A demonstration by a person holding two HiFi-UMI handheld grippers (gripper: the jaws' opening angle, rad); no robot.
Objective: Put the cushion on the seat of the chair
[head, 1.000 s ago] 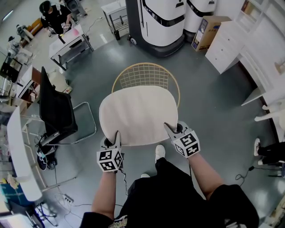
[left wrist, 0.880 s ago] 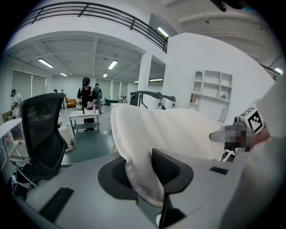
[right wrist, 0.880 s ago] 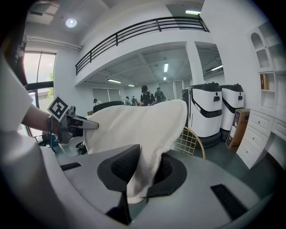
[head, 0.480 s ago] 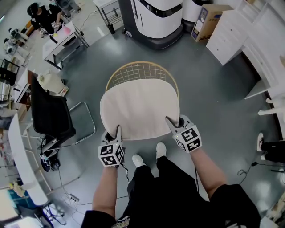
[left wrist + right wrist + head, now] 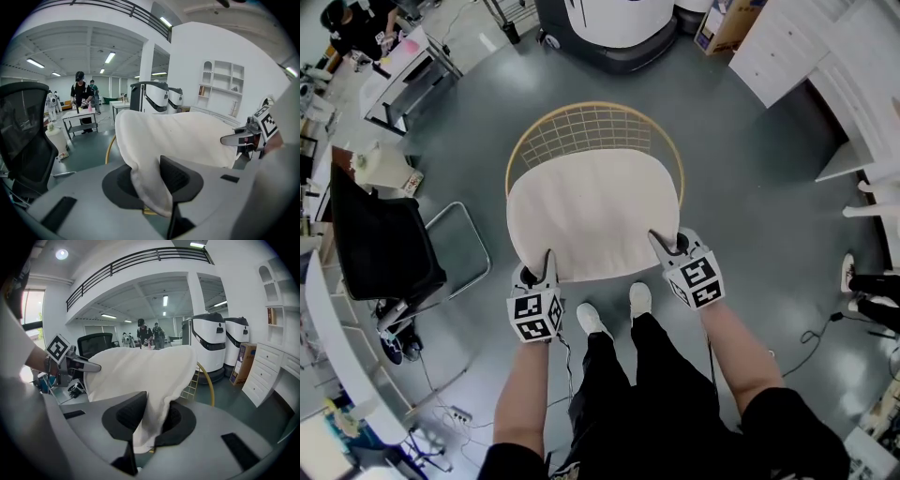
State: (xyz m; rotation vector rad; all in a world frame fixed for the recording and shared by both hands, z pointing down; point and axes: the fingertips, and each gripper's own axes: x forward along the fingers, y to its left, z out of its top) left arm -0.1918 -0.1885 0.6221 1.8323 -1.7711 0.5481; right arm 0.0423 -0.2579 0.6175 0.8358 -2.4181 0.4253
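Note:
A cream, rounded cushion (image 5: 592,214) hangs flat over the seat of a round wire chair (image 5: 591,127) with a gold rim. Only the chair's mesh back and rim show beyond it. My left gripper (image 5: 547,262) is shut on the cushion's near left edge, my right gripper (image 5: 661,246) on its near right edge. In the left gripper view the cushion (image 5: 178,136) folds down between the pads of the left gripper (image 5: 150,180). The right gripper view shows the cushion (image 5: 140,371) pinched in the right gripper (image 5: 152,420), with the gold rim (image 5: 209,380) behind. Whether the cushion touches the seat is hidden.
A black office chair (image 5: 380,244) stands close on the left. A white machine base (image 5: 600,23) is beyond the wire chair and white cabinets (image 5: 797,47) are at the back right. The person's feet (image 5: 591,319) stand just before the chair. A table (image 5: 403,75) is at the far left.
Both grippers have gone down and forward with the cushion, which now covers more of the wire chair's seat. The grip on both edges is unchanged.

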